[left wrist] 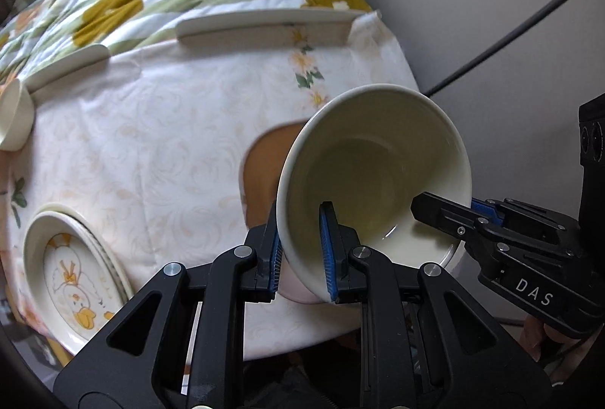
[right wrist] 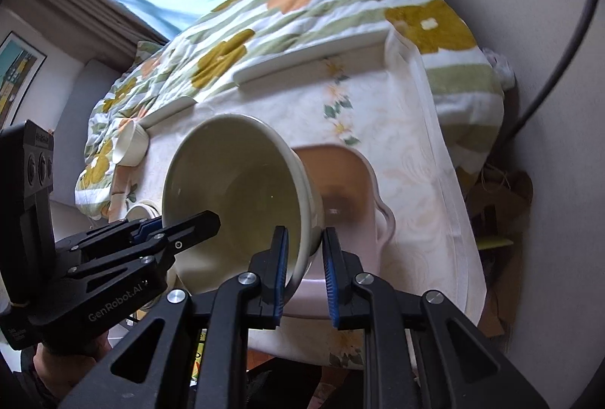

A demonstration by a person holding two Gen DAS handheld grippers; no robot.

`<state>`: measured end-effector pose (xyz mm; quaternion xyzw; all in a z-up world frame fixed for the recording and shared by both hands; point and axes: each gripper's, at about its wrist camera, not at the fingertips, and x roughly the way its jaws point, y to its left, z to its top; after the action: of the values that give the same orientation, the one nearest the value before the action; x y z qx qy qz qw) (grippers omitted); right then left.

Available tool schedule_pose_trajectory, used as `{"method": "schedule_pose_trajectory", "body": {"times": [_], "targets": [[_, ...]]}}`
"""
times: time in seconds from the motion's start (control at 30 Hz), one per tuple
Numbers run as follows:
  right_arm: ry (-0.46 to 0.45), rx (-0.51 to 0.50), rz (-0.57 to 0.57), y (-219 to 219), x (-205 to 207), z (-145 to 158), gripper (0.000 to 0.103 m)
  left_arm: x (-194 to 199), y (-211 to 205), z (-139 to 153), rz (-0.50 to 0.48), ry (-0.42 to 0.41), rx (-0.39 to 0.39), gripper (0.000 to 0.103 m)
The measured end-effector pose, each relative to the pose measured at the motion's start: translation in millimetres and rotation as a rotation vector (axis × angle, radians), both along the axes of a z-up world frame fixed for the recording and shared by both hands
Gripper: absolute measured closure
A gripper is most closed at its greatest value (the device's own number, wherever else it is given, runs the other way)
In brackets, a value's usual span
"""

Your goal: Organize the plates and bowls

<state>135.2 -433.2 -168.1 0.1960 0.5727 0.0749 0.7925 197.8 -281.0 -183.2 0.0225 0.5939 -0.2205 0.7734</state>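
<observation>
A large cream bowl (left wrist: 378, 159) (right wrist: 234, 182) hangs tilted above the table, held by its rim from two sides. My left gripper (left wrist: 300, 220) (right wrist: 177, 225) is shut on the bowl's rim, one blue pad inside and one outside. On the opposite rim my right gripper (right wrist: 305, 237) (left wrist: 465, 210) is shut the same way. Under the bowl a pink dish with a brown inside (right wrist: 340, 189) (left wrist: 261, 167) sits on the tablecloth, partly hidden. A stack of duck-pattern plates (left wrist: 72, 276) lies at the near left.
A small cream cup (left wrist: 15, 118) (right wrist: 130, 144) lies on its side at the table's left edge. Two flat white plates (left wrist: 264, 25) (left wrist: 68, 63) line the far edge. A flowered quilt (right wrist: 302, 4) lies beyond, and a wall (left wrist: 472, 12) stands to the right.
</observation>
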Motion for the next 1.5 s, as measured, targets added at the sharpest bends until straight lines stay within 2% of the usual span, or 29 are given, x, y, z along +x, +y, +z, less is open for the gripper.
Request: {"method": "schedule_pose_trajectory", "body": {"times": [0.3,0.8,1.1,1.5], "targets": [[0.086,0.003,-0.066,-2.2,-3.1,-39.0,0.087,11.9,-10.9,-37.6,-0.08,0.058,0.072,0.087],[0.126,-0.062,-0.11,4.9,-2.7,-55.1,0.087,19.9,-22.7,-60.1,-0.136,0.052,0.152,0.087],[0.123,-0.073,-0.114,8.6,-3.0,-54.6,0.087,20.2,-20.8,-59.6,-0.132,0.041,0.15,0.087],[0.055,-0.13,-0.084,8.1,-12.0,-26.8,0.086,13.3,-18.0,-31.3,-0.109,-0.023,0.131,0.087]]}}
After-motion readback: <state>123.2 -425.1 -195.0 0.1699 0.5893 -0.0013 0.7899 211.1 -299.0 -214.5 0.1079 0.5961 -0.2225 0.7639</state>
